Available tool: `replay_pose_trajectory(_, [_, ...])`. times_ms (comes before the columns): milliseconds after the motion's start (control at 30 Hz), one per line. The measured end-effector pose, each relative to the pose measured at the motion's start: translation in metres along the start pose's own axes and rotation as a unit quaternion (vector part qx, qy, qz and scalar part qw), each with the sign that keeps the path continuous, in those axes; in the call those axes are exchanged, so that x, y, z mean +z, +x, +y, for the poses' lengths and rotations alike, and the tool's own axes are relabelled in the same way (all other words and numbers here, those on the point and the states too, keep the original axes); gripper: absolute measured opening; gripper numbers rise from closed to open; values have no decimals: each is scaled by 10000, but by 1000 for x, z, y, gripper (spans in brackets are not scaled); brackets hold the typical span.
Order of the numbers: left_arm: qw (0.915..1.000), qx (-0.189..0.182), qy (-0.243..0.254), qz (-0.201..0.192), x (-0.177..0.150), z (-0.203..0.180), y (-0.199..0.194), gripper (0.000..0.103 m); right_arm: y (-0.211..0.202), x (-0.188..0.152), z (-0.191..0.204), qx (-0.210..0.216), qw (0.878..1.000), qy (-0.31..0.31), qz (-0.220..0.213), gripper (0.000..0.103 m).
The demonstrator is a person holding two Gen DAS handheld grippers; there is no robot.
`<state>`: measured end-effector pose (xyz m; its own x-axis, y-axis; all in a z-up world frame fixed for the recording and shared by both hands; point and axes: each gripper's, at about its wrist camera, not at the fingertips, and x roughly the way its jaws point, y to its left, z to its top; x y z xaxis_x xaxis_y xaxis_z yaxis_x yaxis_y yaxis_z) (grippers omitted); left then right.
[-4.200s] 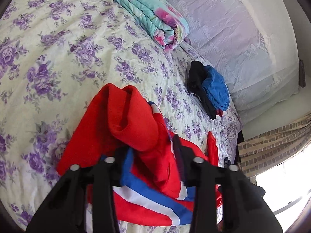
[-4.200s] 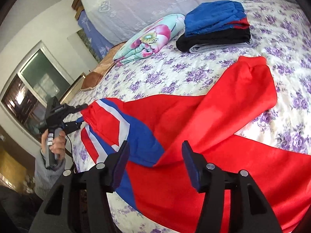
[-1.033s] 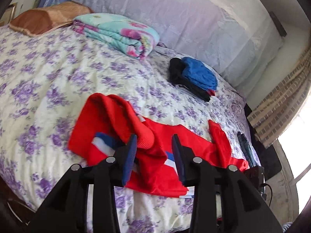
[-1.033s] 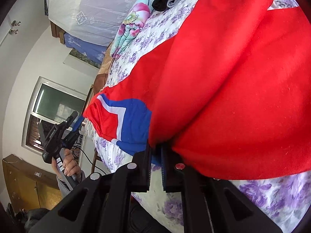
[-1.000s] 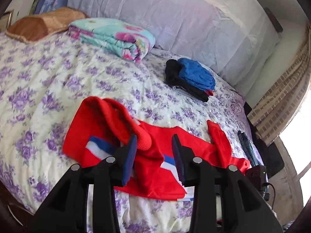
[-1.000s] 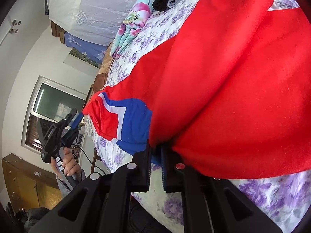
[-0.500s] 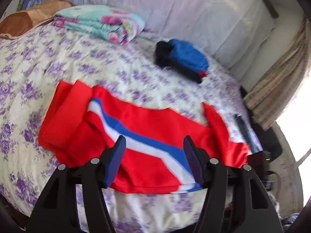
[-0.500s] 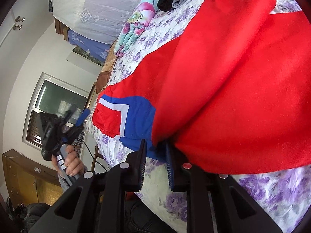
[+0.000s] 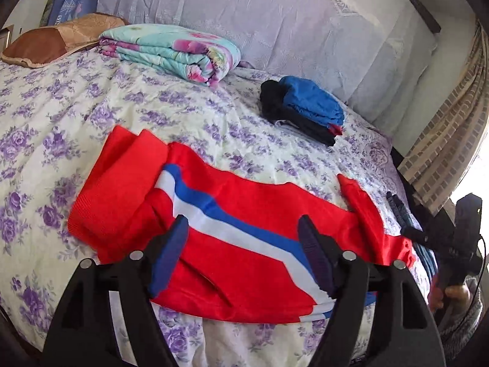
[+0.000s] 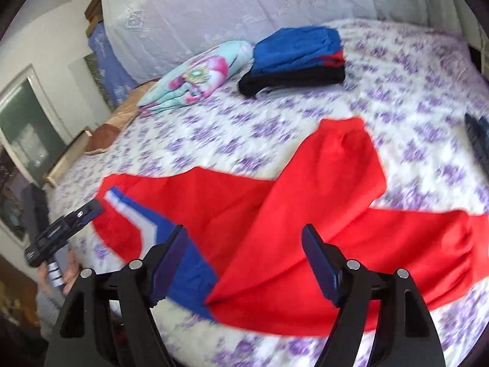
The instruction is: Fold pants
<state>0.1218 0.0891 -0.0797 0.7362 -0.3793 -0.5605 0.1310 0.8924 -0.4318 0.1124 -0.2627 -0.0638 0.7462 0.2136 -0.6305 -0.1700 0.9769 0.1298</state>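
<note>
The red track pants (image 9: 244, 229) are laid lengthwise across both claws, on the bed (image 9: 76, 116). Left claw (image 9: 241, 244) and right claw (image 10: 244, 253) have just been opened (nothing gripped), the cloth just beyond each.

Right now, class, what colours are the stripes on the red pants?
Blue and white stripes, clearest in the left wrist view.

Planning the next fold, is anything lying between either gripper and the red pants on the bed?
Nothing visible. The red pants lie flat just beyond both open grippers, left and right; the folded clothes pile sits farther back.
</note>
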Motion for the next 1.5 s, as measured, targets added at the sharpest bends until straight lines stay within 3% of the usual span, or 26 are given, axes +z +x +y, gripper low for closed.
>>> replay_pose_trajectory(100, [9998,12,-180,130,-10,12,13,72,30,19,13,-737,9967,-313,-129,84])
replay_pose_trajectory(267, [9996,4,275,46,-17,6,13,77,84,32,13,-1688,9827,-746,140,83])
replay_pose_trajectory(300, [9994,-7,349,42,-18,5,13,79,90,33,12,-1769,9807,-816,156,81])
replay_pose_trajectory(333, [9992,-27,405,41,-19,4,14,80,96,32,9,-1829,9792,-853,230,70])
replay_pose_trajectory(367, [9990,-45,445,39,-19,4,14,81,101,32,6,-1808,9795,-833,326,49])
replay_pose_trajectory(400, [9988,-69,479,39,-20,4,15,82,104,31,0,-1730,9809,-783,414,39])
replay_pose_trajectory(433, [9987,-89,498,40,-20,4,15,82,105,30,-5,-1648,9827,-718,444,21])
replay_pose_trajectory(467, [9987,-106,506,40,-20,4,15,83,104,29,-9,-1636,9834,-672,413,14])
replay_pose_trajectory(533, [9986,-108,512,40,-20,4,16,84,89,24,-9,-1576,9853,-634,190,6])
replay_pose_trajectory(600, [9986,-88,517,52,-20,4,16,84,66,21,-13,-1430,9884,-508,-72,5])
replay_pose_trajectory(767, [9985,37,530,107,-20,0,19,86,-5,7,-57,-851,9933,525,-575,2])
replay_pose_trajectory(933, [9986,107,490,154,-18,-4,20,88,-62,-60,-124,-932,9799,1704,-447,3])
replay_pose_trajectory(1000, [9985,165,506,159,-18,-7,21,92,-69,-75,-126,-1221,9765,1732,-391,8])
replay_pose_trajectory(1033, [9982,219,535,162,-19,-9,23,93,-67,-72,-116,-1398,9788,1459,-334,21])
replay_pose_trajectory(1067, [9978,297,576,158,-19,-12,24,95,-63,-64,-101,-1497,9823,1070,-359,61])
replay_pose_trajectory(1100, [9972,398,620,150,-20,-15,25,95,-58,-55,-81,-1538,9848,589,-548,76])
replay_pose_trajectory(1133, [9965,494,655,147,-22,-18,26,95,-53,-46,-60,-1567,9848,137,-735,81])
replay_pose_trajectory(1200, [9953,628,713,163,-23,-21,27,95,-33,-23,-22,-1470,9836,-572,-878,81])
replay_pose_trajectory(1267, [9952,639,718,185,-24,-22,26,95,-7,0,2,-1277,9841,-885,-859,80])
replay_pose_trajectory(1367, [9960,545,675,192,-24,-18,24,96,45,22,20,-1615,9784,-1200,-478,80])
replay_pose_trajectory(1500, [9967,378,686,193,-25,-15,22,96,99,20,2,-2050,9713,-1186,238,78])
